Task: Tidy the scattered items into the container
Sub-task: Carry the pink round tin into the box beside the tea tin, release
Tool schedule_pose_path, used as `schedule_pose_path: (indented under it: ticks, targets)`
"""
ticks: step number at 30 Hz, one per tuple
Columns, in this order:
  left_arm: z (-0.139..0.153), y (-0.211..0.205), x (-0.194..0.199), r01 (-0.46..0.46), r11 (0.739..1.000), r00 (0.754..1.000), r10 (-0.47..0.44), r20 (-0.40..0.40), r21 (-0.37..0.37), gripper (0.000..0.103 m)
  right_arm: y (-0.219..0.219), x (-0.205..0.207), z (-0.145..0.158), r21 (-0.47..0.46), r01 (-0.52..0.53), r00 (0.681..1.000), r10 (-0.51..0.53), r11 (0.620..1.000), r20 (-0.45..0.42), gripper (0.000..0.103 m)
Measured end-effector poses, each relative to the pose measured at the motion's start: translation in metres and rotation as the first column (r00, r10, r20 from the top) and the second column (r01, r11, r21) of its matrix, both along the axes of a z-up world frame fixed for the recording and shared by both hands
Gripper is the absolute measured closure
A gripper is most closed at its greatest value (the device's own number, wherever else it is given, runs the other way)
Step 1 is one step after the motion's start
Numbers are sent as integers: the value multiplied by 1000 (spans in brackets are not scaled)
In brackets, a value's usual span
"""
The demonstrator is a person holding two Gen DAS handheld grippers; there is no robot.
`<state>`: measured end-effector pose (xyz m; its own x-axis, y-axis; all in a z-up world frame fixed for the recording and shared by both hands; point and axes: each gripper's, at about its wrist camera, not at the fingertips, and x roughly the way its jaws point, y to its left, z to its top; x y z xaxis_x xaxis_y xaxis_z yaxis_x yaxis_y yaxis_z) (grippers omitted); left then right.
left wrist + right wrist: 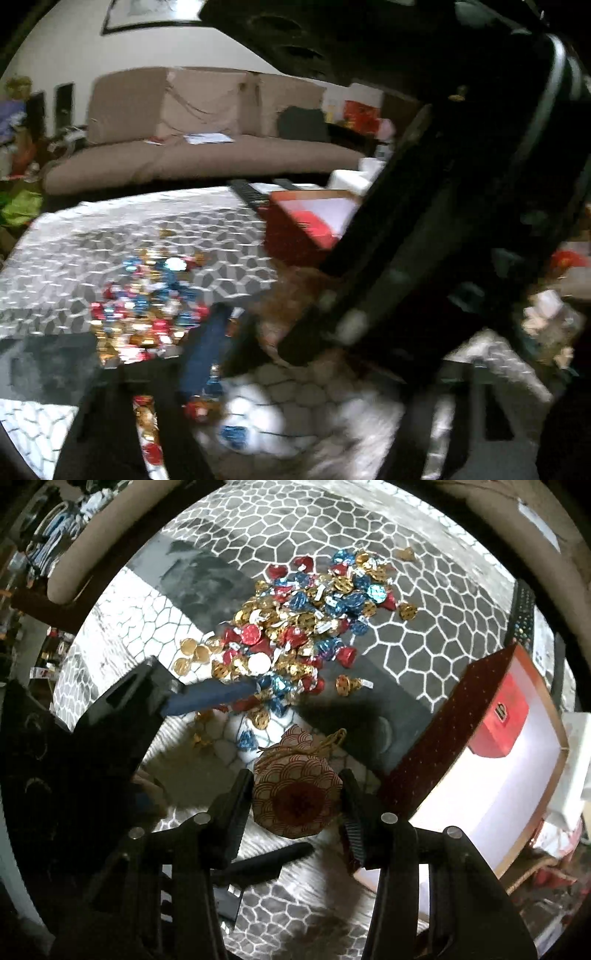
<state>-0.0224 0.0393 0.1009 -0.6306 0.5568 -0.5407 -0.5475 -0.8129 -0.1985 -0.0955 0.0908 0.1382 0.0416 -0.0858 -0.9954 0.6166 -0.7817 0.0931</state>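
My right gripper (295, 775) points down and is shut on a small octagonal pouch (295, 801) with a red wave pattern and gold cord, held above the table. In the blurred left wrist view the pouch (288, 302) shows as an orange-brown patch under the right gripper's black body. Foil-wrapped candies (295, 627) in red, blue and gold lie piled on the patterned cloth. My left gripper (251, 698) reaches into the near edge of the pile. Only one of its blue fingers (210, 698) shows clearly, so its grip is unclear. An open red box (443, 731) with a white inside stands right of the pouch.
A red packet (506, 716) lies inside the box. A black remote control (521, 613) rests beyond the box at the table's edge. A beige sofa (203, 147) stands behind the table. A single gold candy (404, 554) lies apart from the pile.
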Motion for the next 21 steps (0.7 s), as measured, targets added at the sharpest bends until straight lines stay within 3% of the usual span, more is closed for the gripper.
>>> schedule_pose_path:
  ticks: [3, 7, 13, 21]
  targets:
    - [5, 5, 4, 0, 1000, 1000, 0, -16, -8, 47, 8, -5, 7, -19, 23, 1000, -23, 1000, -3, 60]
    - [9, 11, 2, 20, 999, 1000, -21, 7, 44, 47, 17, -3, 13, -25, 44, 999, -45, 999, -6, 60]
    - [32, 48, -11, 78, 995, 997, -78, -1, 67, 47, 57, -7, 36, -11, 111, 993, -112, 994, -42, 60]
    - [47, 117, -42, 164, 986, 986, -164, -2, -9, 50, 144, -36, 53, -80, 276, 957, -282, 958, -69, 60]
